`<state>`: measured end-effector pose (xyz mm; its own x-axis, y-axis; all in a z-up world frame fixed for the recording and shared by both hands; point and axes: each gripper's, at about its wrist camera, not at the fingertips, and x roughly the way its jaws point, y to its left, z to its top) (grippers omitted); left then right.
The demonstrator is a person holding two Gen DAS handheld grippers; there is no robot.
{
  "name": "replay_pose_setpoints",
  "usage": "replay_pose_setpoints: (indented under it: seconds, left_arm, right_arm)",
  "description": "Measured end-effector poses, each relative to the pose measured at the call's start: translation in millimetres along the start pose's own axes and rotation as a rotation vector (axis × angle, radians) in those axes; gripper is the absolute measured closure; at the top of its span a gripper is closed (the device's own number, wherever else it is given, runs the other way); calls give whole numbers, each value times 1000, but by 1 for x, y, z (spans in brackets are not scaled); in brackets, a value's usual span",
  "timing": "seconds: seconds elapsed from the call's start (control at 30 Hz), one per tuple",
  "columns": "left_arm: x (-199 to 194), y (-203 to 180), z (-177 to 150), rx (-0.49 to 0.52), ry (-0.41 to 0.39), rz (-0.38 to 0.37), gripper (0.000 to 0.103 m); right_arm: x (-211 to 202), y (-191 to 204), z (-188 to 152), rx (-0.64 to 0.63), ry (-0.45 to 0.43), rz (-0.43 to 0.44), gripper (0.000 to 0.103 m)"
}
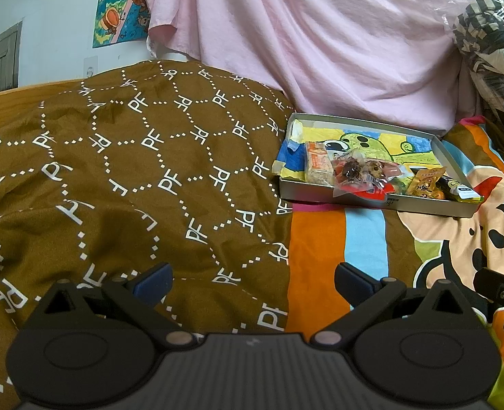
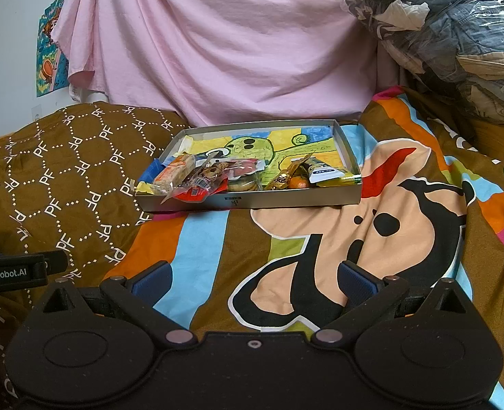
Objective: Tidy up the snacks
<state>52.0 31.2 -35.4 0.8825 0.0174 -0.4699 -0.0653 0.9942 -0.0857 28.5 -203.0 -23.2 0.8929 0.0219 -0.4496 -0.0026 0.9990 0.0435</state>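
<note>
The left gripper (image 1: 253, 282) hangs empty over the bed, fingers spread wide, above the seam between the brown quilt (image 1: 122, 171) and the striped cover (image 1: 337, 239). Ahead to its right sits the tray (image 1: 371, 201) with snacks (image 1: 361, 171) piled along its near edge.

From the right wrist, the right gripper (image 2: 253, 282) is likewise spread and empty over the striped cover (image 2: 320, 232). The tray (image 2: 252, 201) lies straight ahead, well apart, snacks (image 2: 217, 174) heaped at its front wall, a pink sheet (image 2: 217, 41) behind.
</note>
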Motion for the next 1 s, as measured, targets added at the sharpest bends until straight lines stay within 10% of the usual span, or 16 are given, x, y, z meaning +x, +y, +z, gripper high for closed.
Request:
replay_pose_setpoints:
  seconds: [1.0]
  left_arm:
    - [-3,-12,2,83,-3,23,0]
  right_arm:
    - [0,1,0,-1,1,-1,1]
